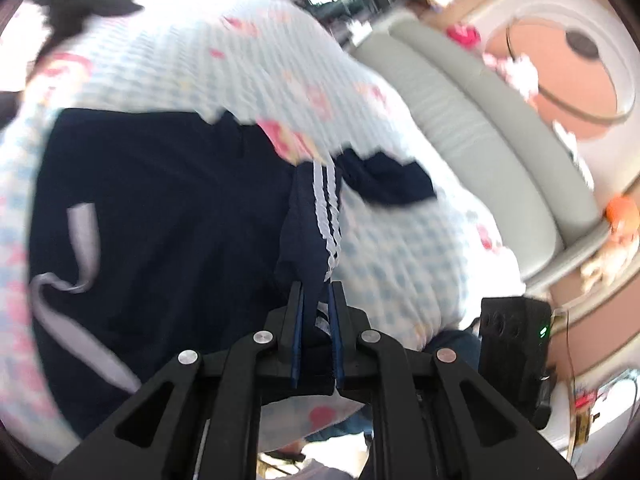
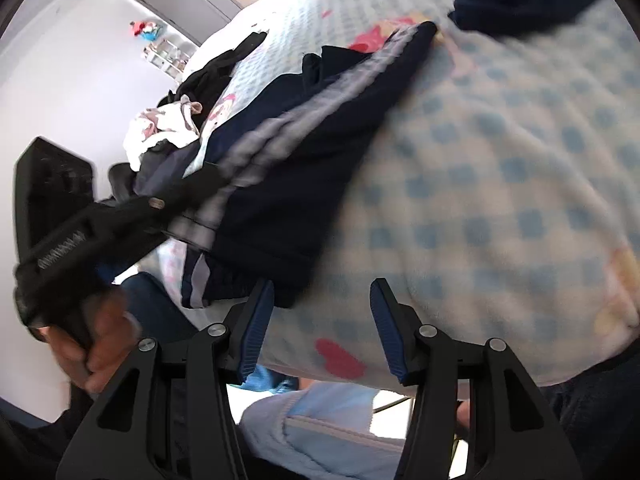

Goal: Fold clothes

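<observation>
A navy garment with white side stripes (image 1: pixel 160 216) lies spread on a bed covered by a blue-and-white checked blanket (image 1: pixel 400 248). My left gripper (image 1: pixel 317 288) is shut on a striped edge of the navy garment, which hangs up from the bed. In the right wrist view the same navy garment (image 2: pixel 304 168) stretches across the blanket (image 2: pixel 500 200), and the left gripper (image 2: pixel 176 204) pinches its striped hem at the left. My right gripper (image 2: pixel 322 292) stands open just above the blanket by the garment's near corner, with nothing between its fingers.
A heap of other clothes (image 2: pixel 180 120) lies at the bed's far side. A second dark piece (image 2: pixel 520 4) lies on the blanket further off. A padded grey headboard (image 1: pixel 480 128) borders the bed. A person's hand (image 2: pixel 100 344) holds the left gripper.
</observation>
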A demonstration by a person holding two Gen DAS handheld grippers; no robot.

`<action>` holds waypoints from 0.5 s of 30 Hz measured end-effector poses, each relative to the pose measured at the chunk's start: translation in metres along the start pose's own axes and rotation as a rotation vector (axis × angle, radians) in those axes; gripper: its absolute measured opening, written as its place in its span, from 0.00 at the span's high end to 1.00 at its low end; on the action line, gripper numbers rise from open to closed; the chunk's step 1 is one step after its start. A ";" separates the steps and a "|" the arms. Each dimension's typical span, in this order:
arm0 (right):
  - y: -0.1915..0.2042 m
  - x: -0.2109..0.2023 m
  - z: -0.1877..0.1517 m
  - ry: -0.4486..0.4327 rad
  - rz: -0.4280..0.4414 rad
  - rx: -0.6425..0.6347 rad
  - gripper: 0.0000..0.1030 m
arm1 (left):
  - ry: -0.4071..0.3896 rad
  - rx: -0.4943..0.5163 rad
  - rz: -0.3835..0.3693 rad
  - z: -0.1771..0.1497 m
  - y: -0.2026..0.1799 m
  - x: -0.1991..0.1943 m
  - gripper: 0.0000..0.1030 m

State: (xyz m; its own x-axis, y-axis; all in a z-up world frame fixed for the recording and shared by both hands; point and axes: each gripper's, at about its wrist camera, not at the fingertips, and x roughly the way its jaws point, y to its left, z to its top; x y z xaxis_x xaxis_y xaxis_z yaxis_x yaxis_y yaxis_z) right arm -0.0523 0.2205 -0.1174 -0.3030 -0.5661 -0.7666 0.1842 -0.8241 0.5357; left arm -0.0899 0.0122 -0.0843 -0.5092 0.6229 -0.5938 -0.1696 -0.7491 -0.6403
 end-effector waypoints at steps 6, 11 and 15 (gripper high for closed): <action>0.004 0.012 -0.005 0.041 -0.040 0.003 0.49 | -0.022 -0.131 0.046 -0.008 0.053 -0.020 0.88; -0.001 0.014 -0.006 0.054 -0.032 0.049 0.49 | -0.057 -0.157 0.012 -0.018 0.074 -0.037 0.88; 0.010 0.017 0.010 0.024 -0.023 0.060 0.49 | 0.014 -0.223 -0.051 -0.025 0.088 -0.021 0.85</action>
State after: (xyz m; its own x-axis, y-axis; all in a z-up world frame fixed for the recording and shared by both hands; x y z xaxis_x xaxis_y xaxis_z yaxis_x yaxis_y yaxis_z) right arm -0.0650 0.2033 -0.1216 -0.2839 -0.5479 -0.7869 0.1208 -0.8345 0.5375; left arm -0.0725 -0.0610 -0.1403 -0.4929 0.6631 -0.5633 -0.0034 -0.6489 -0.7609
